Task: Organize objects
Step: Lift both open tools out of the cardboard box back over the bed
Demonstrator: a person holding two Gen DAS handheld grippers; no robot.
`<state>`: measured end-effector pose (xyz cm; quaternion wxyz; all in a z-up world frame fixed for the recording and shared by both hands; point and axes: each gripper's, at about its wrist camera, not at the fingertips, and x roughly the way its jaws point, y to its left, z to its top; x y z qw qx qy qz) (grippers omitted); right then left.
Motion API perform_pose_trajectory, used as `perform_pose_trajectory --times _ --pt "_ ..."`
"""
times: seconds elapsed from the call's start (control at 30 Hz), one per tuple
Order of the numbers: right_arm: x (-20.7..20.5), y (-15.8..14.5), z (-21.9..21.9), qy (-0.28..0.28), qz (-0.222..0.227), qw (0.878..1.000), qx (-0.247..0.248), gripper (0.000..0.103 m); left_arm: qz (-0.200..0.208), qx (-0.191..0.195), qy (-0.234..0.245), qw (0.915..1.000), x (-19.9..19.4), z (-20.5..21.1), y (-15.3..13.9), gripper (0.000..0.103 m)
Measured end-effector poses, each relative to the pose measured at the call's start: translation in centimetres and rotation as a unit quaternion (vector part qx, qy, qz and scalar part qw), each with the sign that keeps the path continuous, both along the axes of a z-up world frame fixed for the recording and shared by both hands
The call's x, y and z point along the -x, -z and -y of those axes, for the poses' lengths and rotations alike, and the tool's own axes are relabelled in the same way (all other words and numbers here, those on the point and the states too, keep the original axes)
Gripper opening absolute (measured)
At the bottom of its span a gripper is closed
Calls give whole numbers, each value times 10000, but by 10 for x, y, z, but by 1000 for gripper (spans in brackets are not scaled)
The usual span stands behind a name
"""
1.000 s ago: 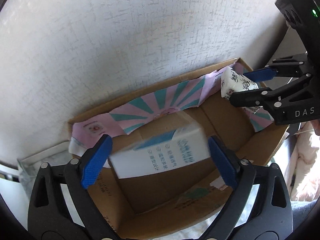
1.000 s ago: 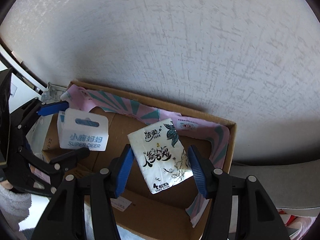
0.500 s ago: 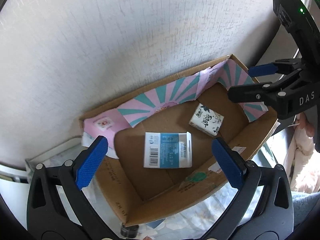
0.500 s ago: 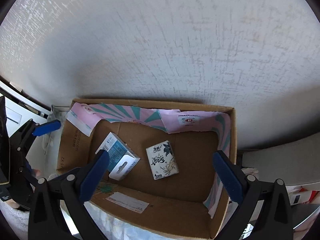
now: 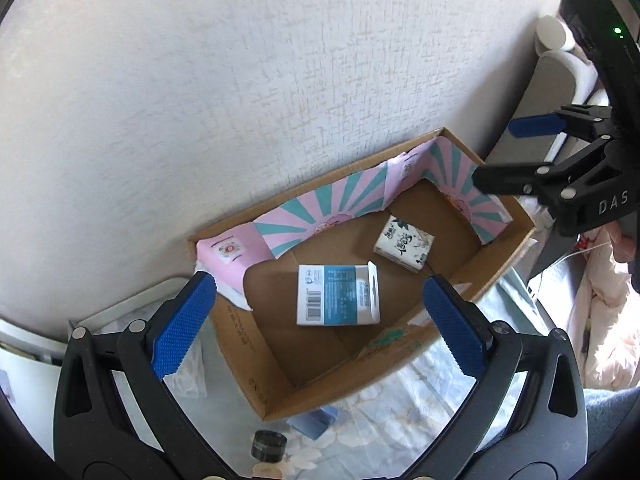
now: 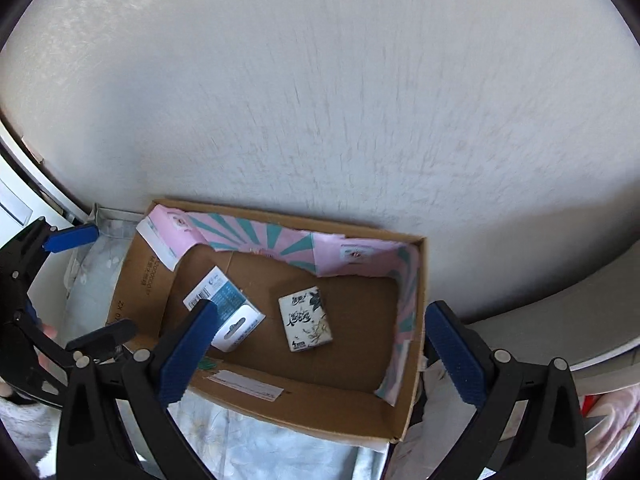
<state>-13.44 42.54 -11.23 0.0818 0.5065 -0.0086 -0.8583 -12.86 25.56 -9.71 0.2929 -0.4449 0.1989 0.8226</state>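
Note:
An open cardboard box (image 5: 340,392) (image 6: 320,412) with a pink and teal liner stands against the wall. On its floor lie a white and blue carton (image 5: 338,294) (image 6: 224,308) and, beside it, a white tissue pack (image 5: 404,245) (image 6: 306,318), apart from each other. My left gripper (image 5: 320,284) (image 6: 111,279) hangs above the box's left part, open, with nothing between its blue pads. Above the box's right part, my right gripper (image 6: 322,308) (image 5: 498,152) is also wide open and holds nothing.
The box rests on a pale floral sheet (image 5: 400,400). A small black cap (image 5: 269,445) and a blue item (image 5: 316,424) lie in front of it. The textured white wall (image 5: 240,80) rises behind. A grey cushion (image 6: 560,320) and pink cloth (image 5: 608,280) are at the right.
Both grippers opened and let go: the carton and the tissue pack dropped to the box floor. Both grippers then rose away from the box.

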Motion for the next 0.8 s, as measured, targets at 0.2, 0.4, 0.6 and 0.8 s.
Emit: perform_pose_trajectory --times 0.2,0.4,0.6,0.8 --pt "-22 -28 8 35 -381 9993 42 103 -140 -251 -228 9993 -15 30 -29 103" --pt "-42 -54 25 31 -729 9973 53 103 -389 -383 -457 9975 -30 70 -60 103" --pt "-58 -74 46 85 -981 9951 62 103 -585 -526 -699 9944 -42 119 -84 103" --pt "-81 -89 83 -178 -1287 9914 153 103 -645 -641 -976 9911 -55 172 -93 103"
